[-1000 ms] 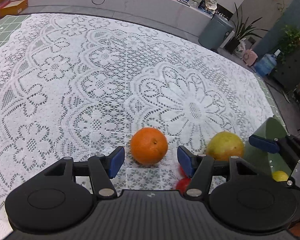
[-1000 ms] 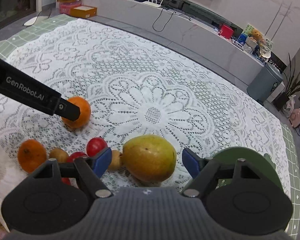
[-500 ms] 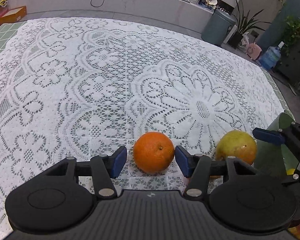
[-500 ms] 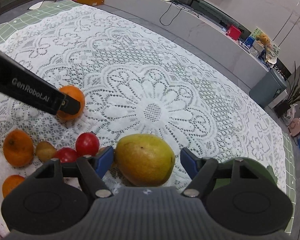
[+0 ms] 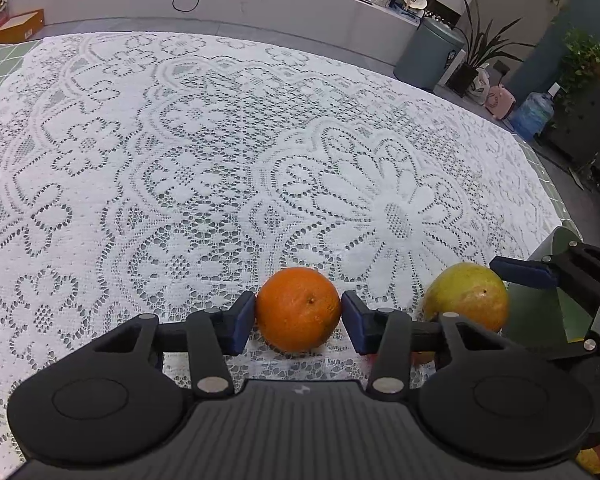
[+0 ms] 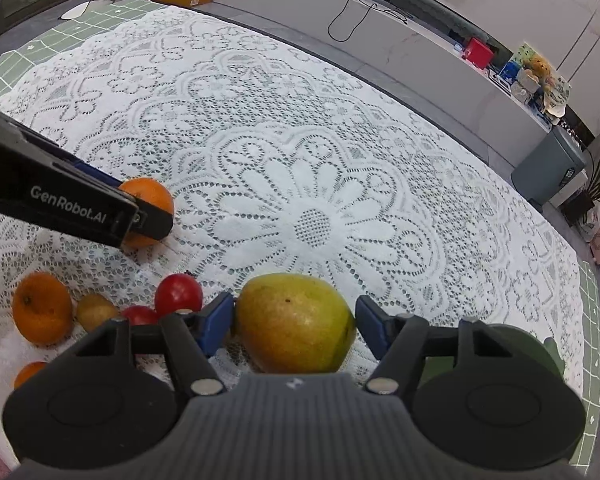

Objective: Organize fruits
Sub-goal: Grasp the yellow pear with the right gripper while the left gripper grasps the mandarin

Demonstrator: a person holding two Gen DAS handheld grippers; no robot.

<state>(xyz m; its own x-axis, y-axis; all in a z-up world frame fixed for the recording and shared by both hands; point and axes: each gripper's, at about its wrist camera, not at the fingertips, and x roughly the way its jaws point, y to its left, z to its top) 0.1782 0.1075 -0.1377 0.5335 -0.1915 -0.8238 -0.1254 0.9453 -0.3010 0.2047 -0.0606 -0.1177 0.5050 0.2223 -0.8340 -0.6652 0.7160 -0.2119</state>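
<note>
My left gripper (image 5: 298,312) is shut on an orange (image 5: 298,309) that rests on the lace tablecloth; both blue pads touch its sides. The same orange shows in the right wrist view (image 6: 150,196) behind the left gripper's finger. My right gripper (image 6: 295,320) straddles a yellow-green mango (image 6: 294,322); the left pad touches it and a small gap shows at the right pad. The mango also shows in the left wrist view (image 5: 466,300). A dark green plate (image 6: 540,350) lies at the right, partly hidden.
Loose fruit lies left of the mango: two red fruits (image 6: 178,294), a brown kiwi (image 6: 94,310), an orange (image 6: 40,308) and another orange (image 6: 28,374) at the edge. The white lace cloth (image 6: 312,184) covers the table. A grey bin (image 5: 428,54) stands beyond.
My left jaws have closed from wide apart onto the orange. My right jaws have narrowed around the mango as the gripper moved forward over it.
</note>
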